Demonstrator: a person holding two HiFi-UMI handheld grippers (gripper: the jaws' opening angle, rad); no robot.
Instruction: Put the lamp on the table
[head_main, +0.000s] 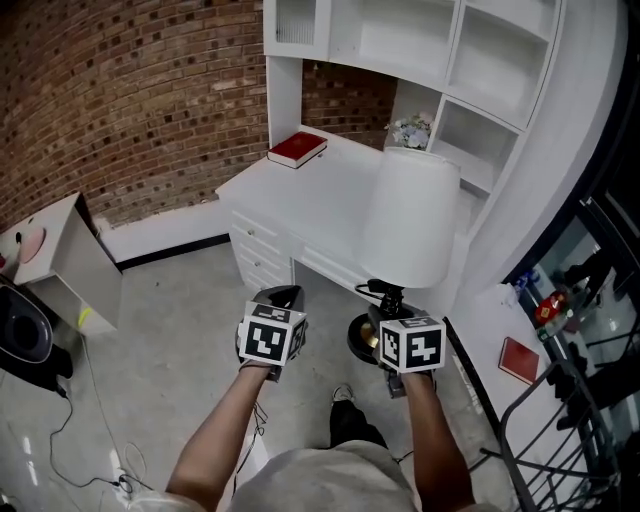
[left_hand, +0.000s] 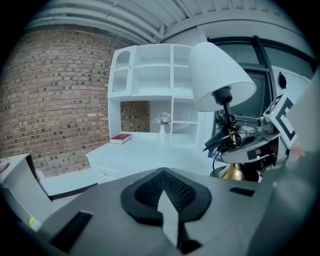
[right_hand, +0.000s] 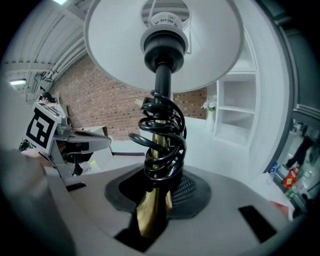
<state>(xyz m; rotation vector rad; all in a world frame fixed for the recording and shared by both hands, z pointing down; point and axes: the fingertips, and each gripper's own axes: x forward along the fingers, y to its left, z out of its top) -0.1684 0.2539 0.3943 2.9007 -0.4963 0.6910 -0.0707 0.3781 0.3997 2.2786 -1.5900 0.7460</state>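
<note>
Right gripper view: right gripper (right_hand: 157, 200) fingers clamp the lamp (right_hand: 120, 45); left gripper (left_hand: 165, 197) fingers closed, empty.

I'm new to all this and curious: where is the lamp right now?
In the head view the lamp shows right of centre, its brass stem clamped in the right gripper, just in front of the white desk.

A home study: white desk (head_main: 330, 195) with shelving hutch (head_main: 420, 40), brick wall (head_main: 130, 90), red book (head_main: 297, 148)
</note>
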